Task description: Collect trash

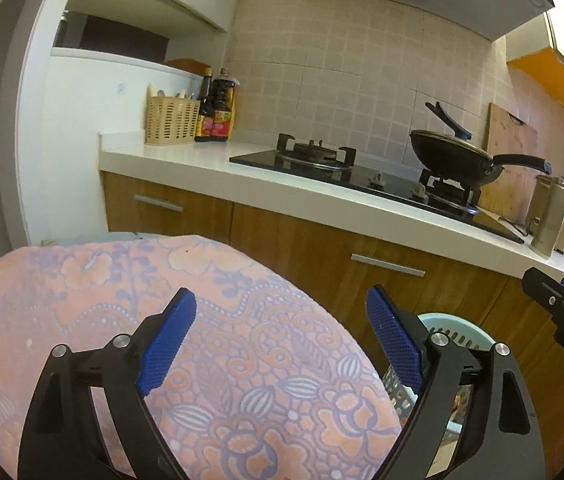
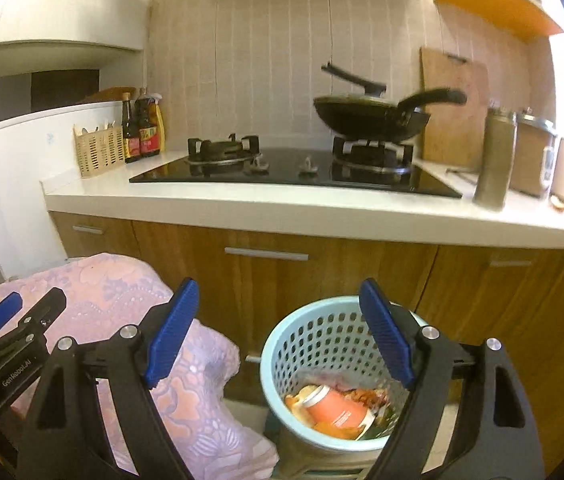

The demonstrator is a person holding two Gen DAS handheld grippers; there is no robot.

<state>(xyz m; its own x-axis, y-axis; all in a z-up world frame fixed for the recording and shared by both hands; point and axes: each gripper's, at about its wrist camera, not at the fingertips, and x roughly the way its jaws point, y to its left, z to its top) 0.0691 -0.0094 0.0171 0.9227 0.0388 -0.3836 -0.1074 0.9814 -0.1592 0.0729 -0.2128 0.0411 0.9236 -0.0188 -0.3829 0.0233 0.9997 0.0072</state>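
Left gripper [image 1: 282, 336]: jaws apart, nothing between them, above the pink floral cloth [image 1: 154, 320]. Right gripper [image 2: 278, 332]: jaws apart, empty, above the pale blue perforated basket [image 2: 322, 332]. The basket stands beside the cloth before the counter's cabinet doors [image 2: 282, 272]. The trash, including an orange can [image 2: 338, 408], lies inside it.

Can [image 2: 336, 407] in basket [image 2: 282, 344]; basket right of cloth-covered table [image 2: 102, 300], before counter [image 2: 322, 208].

Black hand-held gripper [image 2: 274, 332], blue ribbed pads [image 2: 172, 332], silver screws
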